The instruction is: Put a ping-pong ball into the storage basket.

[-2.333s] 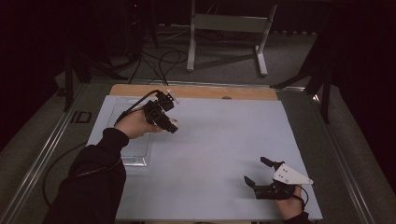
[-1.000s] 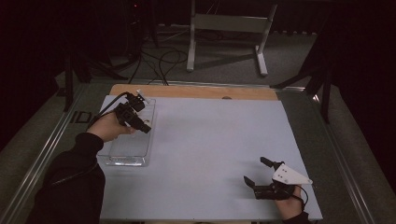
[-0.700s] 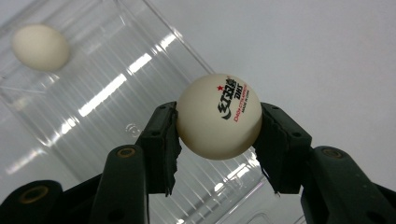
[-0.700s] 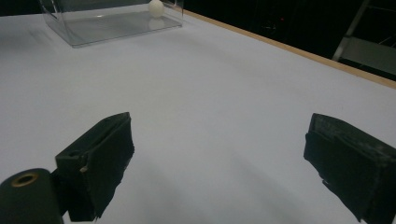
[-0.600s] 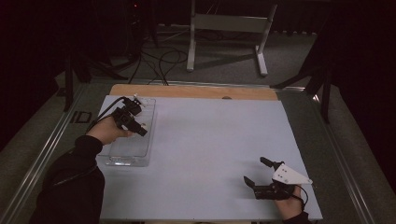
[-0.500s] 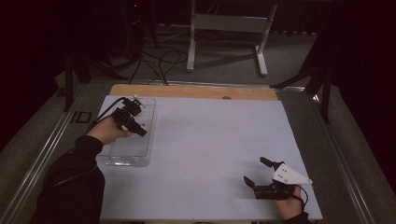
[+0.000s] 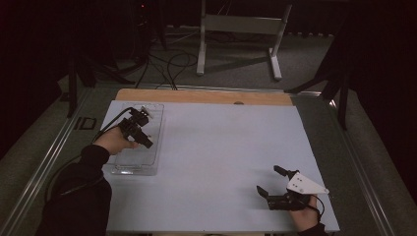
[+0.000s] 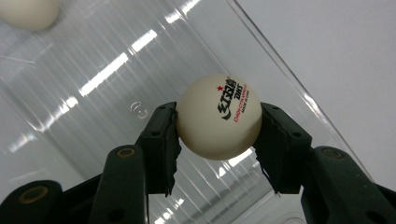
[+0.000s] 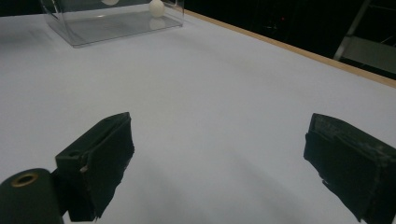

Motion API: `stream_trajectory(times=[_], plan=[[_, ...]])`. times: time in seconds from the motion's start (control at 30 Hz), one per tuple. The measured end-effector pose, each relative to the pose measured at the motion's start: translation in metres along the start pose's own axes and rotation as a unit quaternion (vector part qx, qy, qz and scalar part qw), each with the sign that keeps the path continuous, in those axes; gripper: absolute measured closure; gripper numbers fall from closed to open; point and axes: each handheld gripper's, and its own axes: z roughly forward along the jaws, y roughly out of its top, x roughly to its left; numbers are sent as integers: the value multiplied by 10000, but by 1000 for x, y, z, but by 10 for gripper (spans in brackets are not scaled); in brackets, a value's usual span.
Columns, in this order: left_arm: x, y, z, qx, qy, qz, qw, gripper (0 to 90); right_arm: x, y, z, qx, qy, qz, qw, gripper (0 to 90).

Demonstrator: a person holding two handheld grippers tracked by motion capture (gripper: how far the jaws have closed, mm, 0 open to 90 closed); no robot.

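The right gripper (image 7: 269, 181) is resting on the white table (image 7: 226, 147), far from the clear box (image 7: 156, 147) and close to the person's edge of the table. Its jaws are standing wide open and are holding nothing. It is not helping right now. Farther away, the left gripper (image 8: 219, 128) is hanging over the clear box with its jaws squeezed shut on a white ball (image 8: 218, 115). The ball is sitting between the two black pads, above the floor of the box and near one of the box's long walls. So the step in hand looks like putting the ball into the box. The next move is probably to go a bit lower and then open the jaws softly, so the ball is not bouncing out. The box walls are thin and see-through, so the gripper should be staying inside them and not be bumping them. Another white ball (image 8: 29, 13) is lying farther back in the box, well apart from the held one. There is lots of open table beside the box.
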Motion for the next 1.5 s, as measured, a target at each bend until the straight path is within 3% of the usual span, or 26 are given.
stream_trajectory(times=[0.4,0.67,0.7,0.8,0.87,1.13,1.37,1.5], plan=[[1,0,16,210,47,-16,9998,519,0,0,0,5,-9,-7,10000,84],[4,0,15,167,60,-110,9998,507,-1,0,0,11,-15,-18,10000,84],[5,1,13,143,122,-185,9997,436,-1,0,0,8,-16,-14,10000,84],[5,1,10,102,131,-211,9996,396,-1,0,0,6,-16,-14,10000,84],[5,1,8,105,171,-227,9995,324,-1,0,0,1,-16,-10,10000,84],[1,3,-1,35,356,-231,9991,207,-1,0,0,13,-24,-17,10000,84],[-4,6,-11,-156,305,-213,9992,148,0,0,0,19,-28,-18,10000,84],[-5,9,-16,-245,302,-286,9988,50,0,0,0,18,-23,-20,10000,84]])
